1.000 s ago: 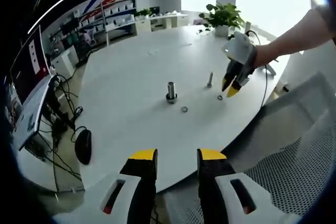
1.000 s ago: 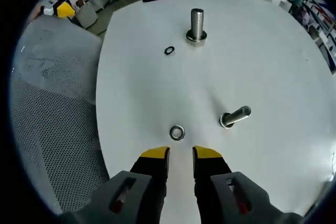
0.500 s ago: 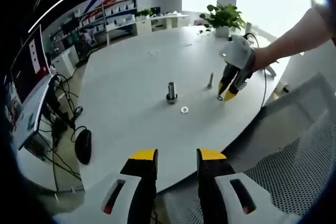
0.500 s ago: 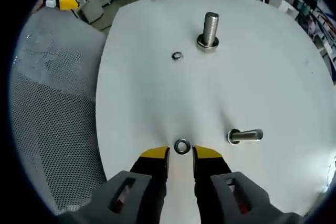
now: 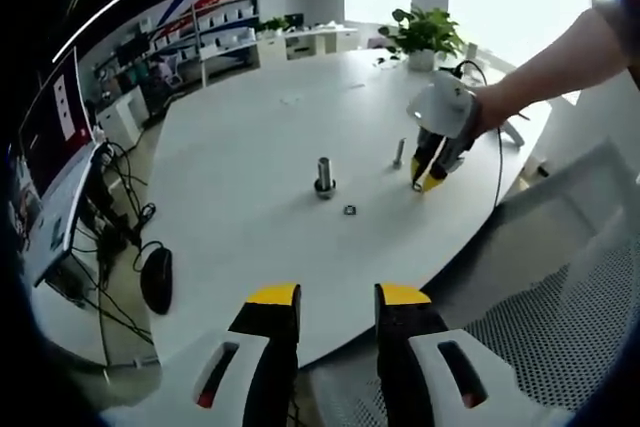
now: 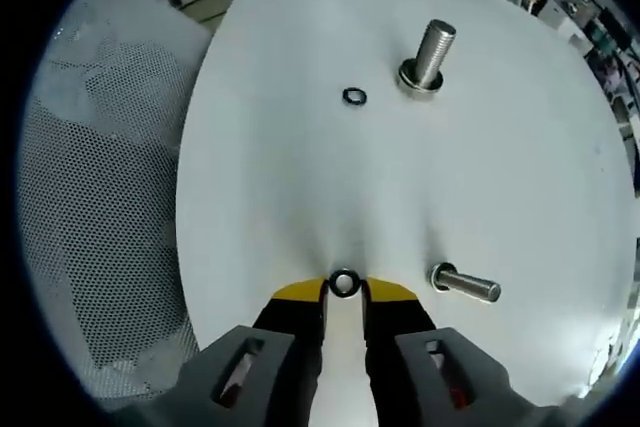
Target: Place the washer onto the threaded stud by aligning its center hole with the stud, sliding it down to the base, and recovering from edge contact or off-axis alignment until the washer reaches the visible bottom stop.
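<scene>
Where it lies flat, the silvery ring-shaped washer (image 6: 344,283) sits between parted right tongs (image 6: 344,292).

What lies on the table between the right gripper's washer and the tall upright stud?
In the right gripper view, a second small washer lies on the table between the near washer and the tall stud; otherwise bare.
</scene>
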Demonstrator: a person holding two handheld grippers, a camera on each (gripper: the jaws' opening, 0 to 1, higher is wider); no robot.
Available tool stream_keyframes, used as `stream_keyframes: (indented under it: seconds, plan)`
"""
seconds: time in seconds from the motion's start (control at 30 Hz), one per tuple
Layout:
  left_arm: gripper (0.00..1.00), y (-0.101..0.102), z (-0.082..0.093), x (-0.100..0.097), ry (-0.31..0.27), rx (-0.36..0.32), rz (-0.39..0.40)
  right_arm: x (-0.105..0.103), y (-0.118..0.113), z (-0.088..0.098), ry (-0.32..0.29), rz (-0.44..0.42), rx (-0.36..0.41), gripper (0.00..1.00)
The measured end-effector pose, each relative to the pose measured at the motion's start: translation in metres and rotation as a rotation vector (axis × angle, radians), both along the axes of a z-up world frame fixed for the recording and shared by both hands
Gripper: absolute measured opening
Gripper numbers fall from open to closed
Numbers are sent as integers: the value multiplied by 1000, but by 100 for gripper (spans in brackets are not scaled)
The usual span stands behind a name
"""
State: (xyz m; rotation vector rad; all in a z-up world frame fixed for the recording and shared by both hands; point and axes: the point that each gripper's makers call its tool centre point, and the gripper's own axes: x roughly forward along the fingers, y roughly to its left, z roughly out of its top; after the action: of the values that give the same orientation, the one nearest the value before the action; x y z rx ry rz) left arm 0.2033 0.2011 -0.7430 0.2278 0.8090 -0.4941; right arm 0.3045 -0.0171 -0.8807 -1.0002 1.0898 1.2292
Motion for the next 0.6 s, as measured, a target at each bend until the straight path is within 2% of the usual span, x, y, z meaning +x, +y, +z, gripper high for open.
stream_keyframes:
  seconds: [0.27,0.4,0.5,0.6]
  plan:
    - [28,0,-1,-1,3,10,-3,1,0,0,17,-11,-140,14]
    - [28,1,-1,-1,2,9,2,0,1,0,10,-27,-171,14]
    - [28,1,-1,-1,1,11,3,-1,0,1,-6,-50,-154,14]
    - [28,1,0,-1,2,9,4,0,1,1,-46,-56,-76,14]
